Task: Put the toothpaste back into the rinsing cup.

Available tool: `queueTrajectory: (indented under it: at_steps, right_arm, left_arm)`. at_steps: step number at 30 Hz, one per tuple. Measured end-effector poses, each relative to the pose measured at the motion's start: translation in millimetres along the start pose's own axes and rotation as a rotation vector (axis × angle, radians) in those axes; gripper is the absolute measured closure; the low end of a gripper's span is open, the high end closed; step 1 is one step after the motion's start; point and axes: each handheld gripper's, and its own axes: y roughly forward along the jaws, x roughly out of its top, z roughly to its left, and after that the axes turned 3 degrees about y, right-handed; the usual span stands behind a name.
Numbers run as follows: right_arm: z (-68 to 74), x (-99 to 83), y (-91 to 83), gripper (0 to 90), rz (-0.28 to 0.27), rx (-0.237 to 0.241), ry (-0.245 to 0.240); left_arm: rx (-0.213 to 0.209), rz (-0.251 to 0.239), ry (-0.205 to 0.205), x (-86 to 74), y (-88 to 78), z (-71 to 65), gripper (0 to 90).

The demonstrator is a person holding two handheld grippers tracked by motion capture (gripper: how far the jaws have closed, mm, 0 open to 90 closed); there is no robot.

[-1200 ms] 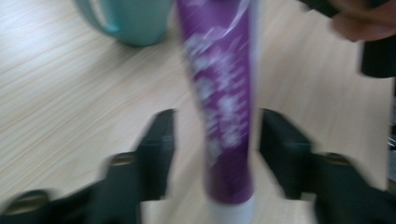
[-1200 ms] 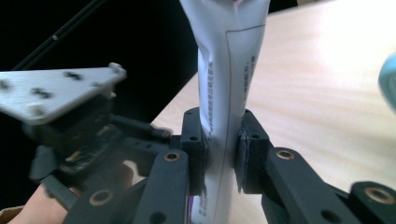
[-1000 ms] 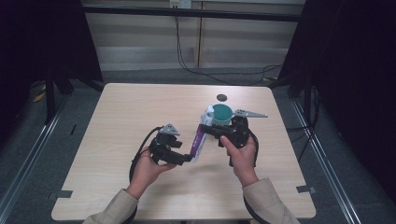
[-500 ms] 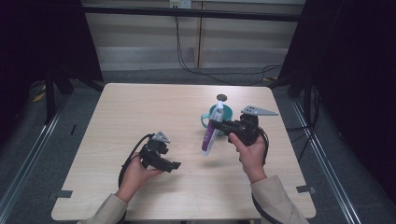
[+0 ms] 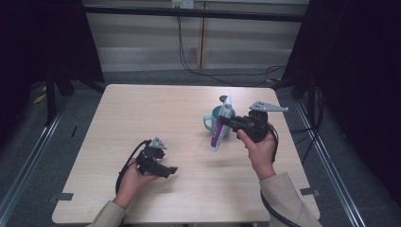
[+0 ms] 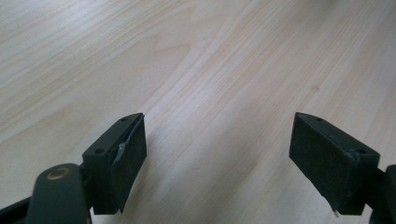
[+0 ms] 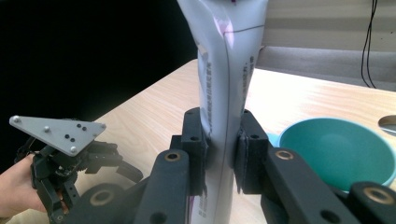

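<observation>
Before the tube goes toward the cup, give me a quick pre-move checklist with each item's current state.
1. Right claw clamped on the tube: ok.
2. Tube clear of the table, held in the air: ok.
3. Teal cup upright, mouth open: ok.
4. Left claw open, nothing between its pads: ok; its jaws have just been opening.
5. Left claw away from the cup and tube: ok.
6. Tube cap on or off: cannot tell.

white-purple tube (image 5: 222, 124) held tilted, just beside teal cup (image 5: 212, 121).
</observation>
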Motion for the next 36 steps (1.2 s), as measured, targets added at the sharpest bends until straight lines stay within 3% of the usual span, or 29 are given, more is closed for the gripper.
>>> queueTrajectory:
  at_steps: [12,19,36]
  right_arm:
    - [-2.4,17.6,-3.2,76.6,-0.004,-0.024,-0.045]
    - [-1.6,29.8,-5.9,76.6,-0.014,-0.036,-0.062]
    - [-5.2,50.3,-7.1,76.6,-0.042,-0.054,-0.077]
  left_arm:
    - [0.032,-0.008,0.040,-10.7,4.6,0.7,16.5]
    - [0.055,-0.040,0.100,-17.4,6.2,-2.4,15.6]
    - [0.042,-0.109,0.122,-27.5,5.6,1.5,14.8]
